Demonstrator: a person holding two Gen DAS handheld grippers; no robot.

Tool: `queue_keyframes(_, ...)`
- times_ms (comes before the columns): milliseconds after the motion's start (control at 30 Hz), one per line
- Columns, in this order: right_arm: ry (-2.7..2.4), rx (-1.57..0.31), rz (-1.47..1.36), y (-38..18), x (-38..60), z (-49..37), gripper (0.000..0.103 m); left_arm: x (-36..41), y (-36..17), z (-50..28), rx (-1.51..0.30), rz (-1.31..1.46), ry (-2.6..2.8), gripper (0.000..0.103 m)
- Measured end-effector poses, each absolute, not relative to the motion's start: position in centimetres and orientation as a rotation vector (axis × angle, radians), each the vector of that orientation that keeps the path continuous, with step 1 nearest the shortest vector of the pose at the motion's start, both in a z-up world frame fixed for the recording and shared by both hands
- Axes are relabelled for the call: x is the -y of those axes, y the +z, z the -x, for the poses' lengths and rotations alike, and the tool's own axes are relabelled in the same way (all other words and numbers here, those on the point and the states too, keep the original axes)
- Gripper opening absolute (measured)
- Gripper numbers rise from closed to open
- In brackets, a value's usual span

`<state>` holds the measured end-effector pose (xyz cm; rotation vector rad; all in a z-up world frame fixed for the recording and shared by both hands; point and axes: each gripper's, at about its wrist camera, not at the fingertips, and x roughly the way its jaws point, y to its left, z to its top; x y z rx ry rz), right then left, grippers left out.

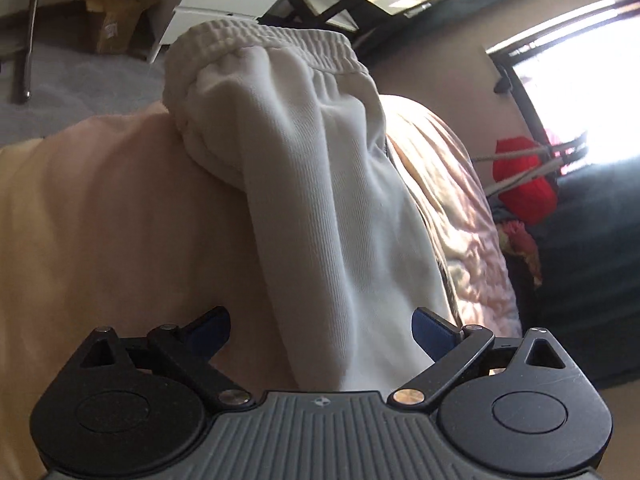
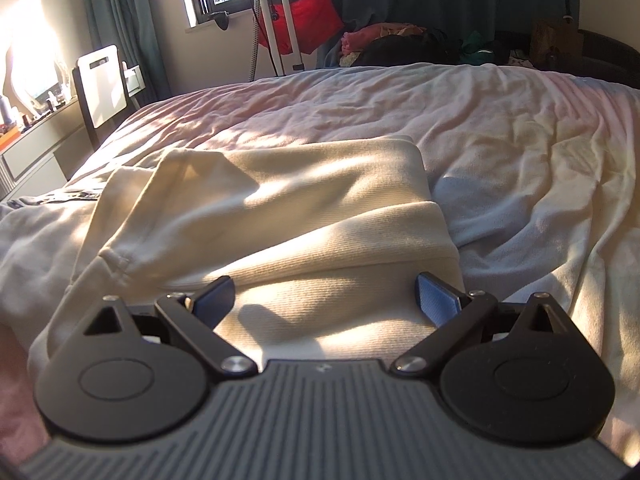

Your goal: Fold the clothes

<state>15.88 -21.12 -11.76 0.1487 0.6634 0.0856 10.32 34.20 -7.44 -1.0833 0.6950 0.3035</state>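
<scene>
Both the left gripper (image 1: 321, 326) and right gripper (image 2: 325, 296) gape wide, holding nothing. The sweatpants (image 1: 320, 184) lie unpinned on the bed (image 2: 500, 120); the folds may slump open

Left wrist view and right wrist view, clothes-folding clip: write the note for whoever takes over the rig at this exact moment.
Left tongs: open, holding nothing; the white sweatpants run between the fingers, elastic waistband at the far end.
Right tongs: open, empty, hanging over the cream garment.
Both pieces lie on the bed sheet.
Done: the cream garment looks folded over itself in layers, though not squared up.
Left: the sweatpants look bunched rather than flat; probably regrip, smooth and fold them, then tidy the cream garment.
</scene>
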Motion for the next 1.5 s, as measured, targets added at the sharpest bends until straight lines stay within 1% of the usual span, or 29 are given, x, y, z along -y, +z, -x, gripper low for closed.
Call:
queue_keyframes(33, 0.085, -0.664, -0.145, -11.8, 21.1, -15.9, 0.099, -34.7, -7.8, -10.5, -0.665, 1.123, 0.305, 0.097)
queue_keyframes(100, 0.083, -0.663, -0.134, -11.9, 20.9, -15.9, 0.100, -35.2, -7.8, -11.6, -0.621, 1.087, 0.298, 0.095)
queue_keyframes(200, 0.080, -0.654, -0.132, -12.0, 20.8, -15.9, 0.100, -35.0, -7.4, -13.8, -0.628, 0.860, 0.355, 0.081)
queue_keyframes(233, 0.079, -0.651, -0.131, -12.1, 20.8, -15.9, 0.100, -35.0, -7.4, -14.4, -0.633, 0.806, 0.371, 0.081)
queue_keyframes(267, 0.078, -0.648, -0.130, -12.1, 20.8, -15.9, 0.100, -35.1, -7.5, -14.6, -0.623, 0.796, 0.378, 0.081)
queue_keyframes(300, 0.078, -0.646, -0.134, -12.1, 20.9, -15.9, 0.100, -35.2, -7.6, -14.8, -0.608, 0.805, 0.380, 0.079)
queue_keyframes(367, 0.075, -0.640, -0.144, -11.9, 21.0, -15.8, 0.099, -35.3, -7.8, -14.9, -0.574, 0.816, 0.384, 0.068)
queue_keyframes(400, 0.070, -0.638, -0.150, -11.8, 21.0, -15.8, 0.098, -35.3, -7.7, -14.9, -0.555, 0.818, 0.385, 0.055)
queue_keyframes(433, 0.069, -0.634, -0.159, -11.6, 21.0, -15.6, 0.098, -35.2, -7.6, -14.8, -0.536, 0.812, 0.389, 0.046)
queue_keyframes(467, 0.067, -0.630, -0.168, -11.4, 21.0, -15.5, 0.098, -35.0, -7.3, -14.6, -0.516, 0.802, 0.393, 0.041)
queue_keyframes(500, 0.073, -0.629, -0.178, -11.4, 20.9, -15.4, 0.098, -35.0, -7.0, -14.2, -0.474, 0.800, 0.395, 0.028)
queue_keyframes(533, 0.077, -0.635, -0.184, -11.7, 20.7, -15.5, 0.100, -35.0, -6.6, -13.7, -0.423, 0.802, 0.396, 0.019)
queue_keyframes(600, 0.085, -0.650, -0.194, -12.4, 20.4, -15.7, 0.100, -35.3, -5.7, -12.5, -0.345, 0.819, 0.368, 0.015)
queue_keyframes(733, 0.080, -0.666, -0.113, -12.8, 19.1, -16.1, 0.103, -33.6, -2.3, -11.8, -0.278, 0.702, 0.331, 0.012)
queue_keyframes(800, 0.081, -0.664, -0.115, -12.4, 19.2, -16.1, 0.103, -31.1, 0.4, -11.7, -0.245, 0.604, 0.314, 0.012)
queue_keyframes(867, 0.082, -0.652, -0.167, -11.7, 20.1, -15.9, 0.101, -28.5, 2.9, -11.4, -0.200, 0.522, 0.288, 0.011)
queue_keyframes(1000, 0.071, -0.623, -0.313, -10.1, 22.7, -15.5, 0.101, -21.0, 7.6, -11.5, -0.110, 0.336, 0.218, 0.011)
queue_keyframes(1067, 0.046, -0.604, -0.372, -9.2, 24.3, -15.1, 0.101, -16.7, 9.3, -11.8, -0.068, 0.236, 0.174, 0.011)
queue_keyframes(1133, 0.015, -0.593, -0.435, -8.4, 26.1, -14.8, 0.101, -13.0, 10.3, -12.2, -0.043, 0.207, 0.110, 0.010)
queue_keyframes(1233, -0.018, -0.572, -0.515, -7.9, 28.7, -14.4, 0.101, -7.0, 10.9, -12.5, -0.015, 0.135, 0.060, 0.010)
queue_keyframes(1333, -0.074, -0.552, -0.561, -7.6, 31.1, -14.2, 0.101, -1.3, 10.0, -12.7, -0.005, 0.079, 0.010, 0.010)
queue_keyframes(1500, -0.114, -0.535, -0.798, -8.5, 35.7, -14.1, 0.101, 8.6, 4.8, -14.3, -0.053, -0.072, -0.096, 0.010)
